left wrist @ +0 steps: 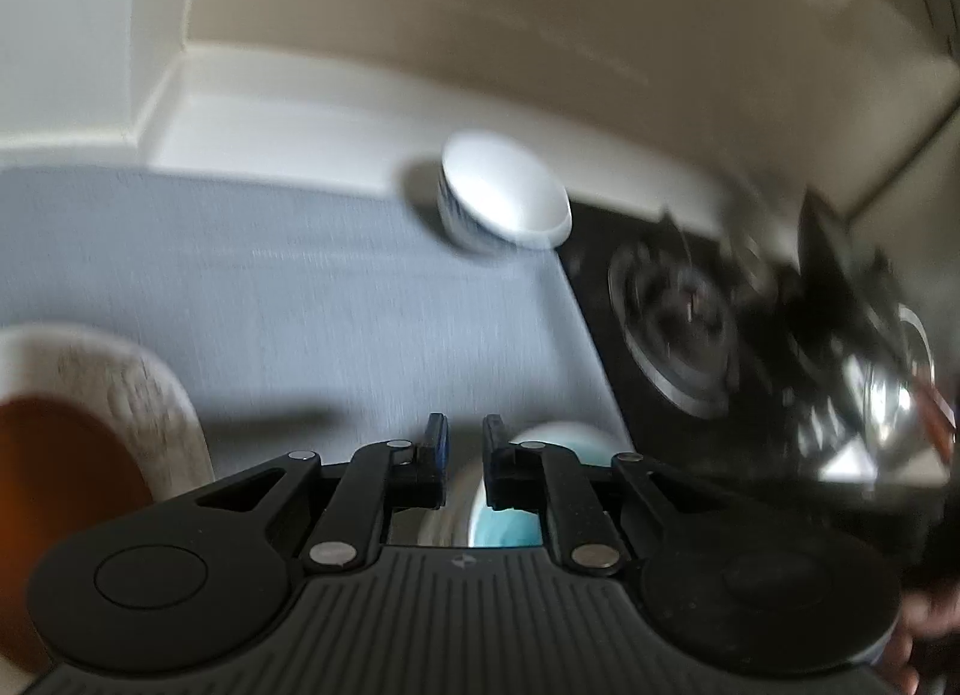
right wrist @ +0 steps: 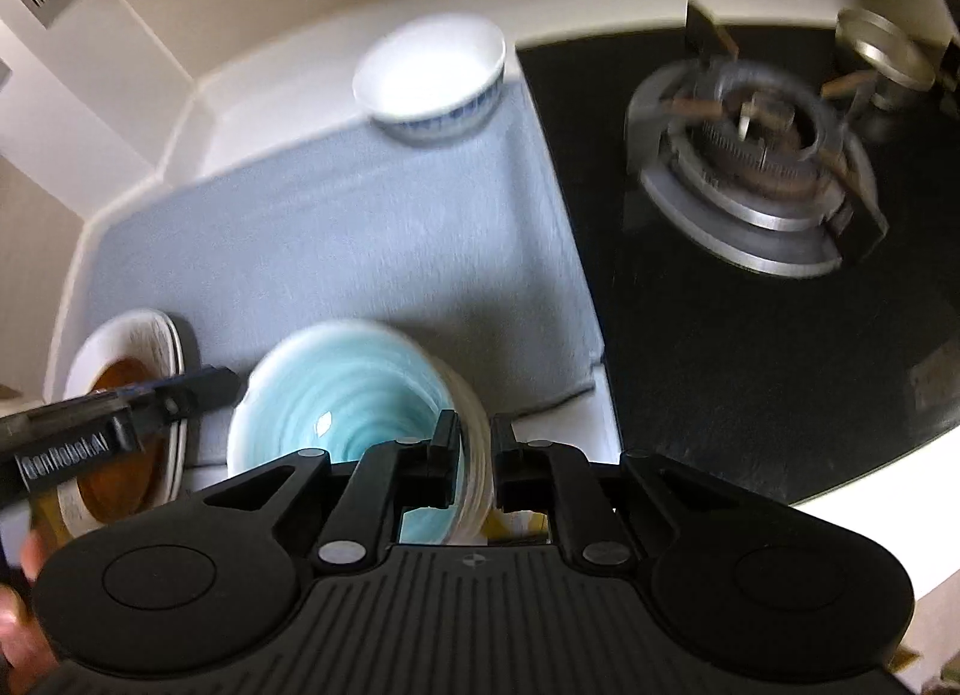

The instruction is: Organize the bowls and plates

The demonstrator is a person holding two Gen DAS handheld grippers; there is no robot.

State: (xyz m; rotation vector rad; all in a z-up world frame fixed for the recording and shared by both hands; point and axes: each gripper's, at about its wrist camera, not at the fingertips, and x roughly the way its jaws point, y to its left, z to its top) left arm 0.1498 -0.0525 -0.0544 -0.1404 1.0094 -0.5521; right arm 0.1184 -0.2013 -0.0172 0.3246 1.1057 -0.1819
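White bowl (right wrist: 429, 77) sits beside black stove (right wrist: 750, 215).

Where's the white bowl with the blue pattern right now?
The white bowl with blue pattern sits at the far edge of the grey mat, just left of the black gas stove, far beyond the turquoise bowl; both wrist views show it.

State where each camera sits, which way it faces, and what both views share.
Left wrist: on the left gripper, facing along the grey mat toward the white bowl and stove; a brown plate sits left.
Right wrist: on the right gripper, looking down at the teal bowl whose rim its fingers straddle; the left gripper enters at left.
Shared: white bowl, teal bowl, brown plate, mat, stove.
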